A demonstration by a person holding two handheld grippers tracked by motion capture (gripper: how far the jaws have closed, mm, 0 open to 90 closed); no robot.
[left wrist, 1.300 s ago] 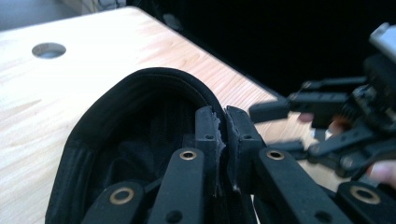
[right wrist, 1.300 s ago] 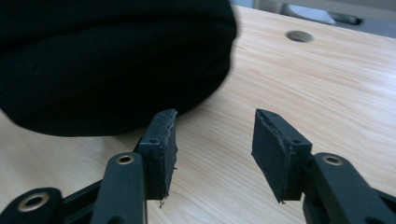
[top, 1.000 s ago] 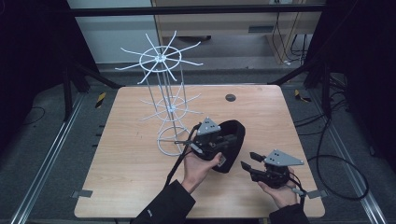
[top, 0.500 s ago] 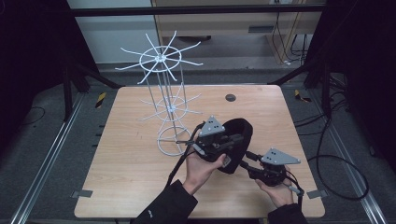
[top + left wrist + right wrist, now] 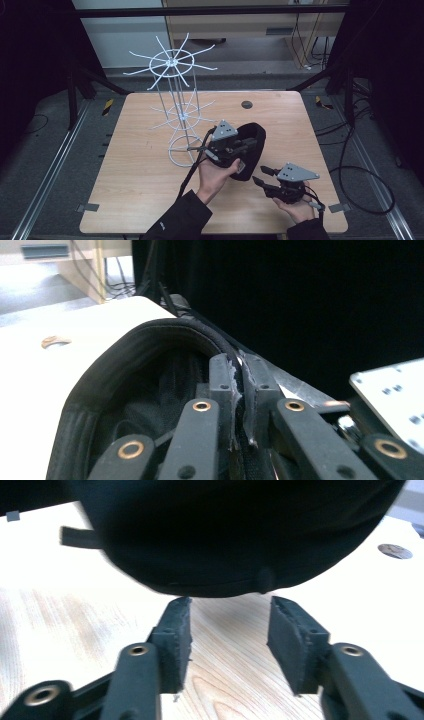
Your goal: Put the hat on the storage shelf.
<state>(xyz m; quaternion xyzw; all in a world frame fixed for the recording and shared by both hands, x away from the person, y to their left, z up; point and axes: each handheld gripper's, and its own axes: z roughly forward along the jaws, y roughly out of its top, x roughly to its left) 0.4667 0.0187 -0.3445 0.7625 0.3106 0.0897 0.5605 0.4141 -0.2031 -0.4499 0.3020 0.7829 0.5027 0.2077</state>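
A black cap [image 5: 255,161] hangs just above the table's right half, its hollow side turned toward the person. My left gripper [image 5: 250,144] is shut on the cap's rim; in the left gripper view the two pads [image 5: 239,375] pinch the padded edge of the cap [image 5: 145,340]. My right gripper [image 5: 261,176] sits lower and to the right, pointing at the cap. Its jaws have just been opening and nothing is between them. In the right gripper view the cap's crown [image 5: 225,530] and top button loom right ahead of the open gripper [image 5: 230,615].
A white wire rack [image 5: 177,110] with two tiers of spokes stands on a ring base just left of the cap. A small dark disc [image 5: 246,104] lies near the wooden table's [image 5: 140,190] far edge. Cables trail on the floor at the right.
The right gripper's jaws narrowed and then spread again while the hand stayed in place. The left gripper and the cap have barely shifted.
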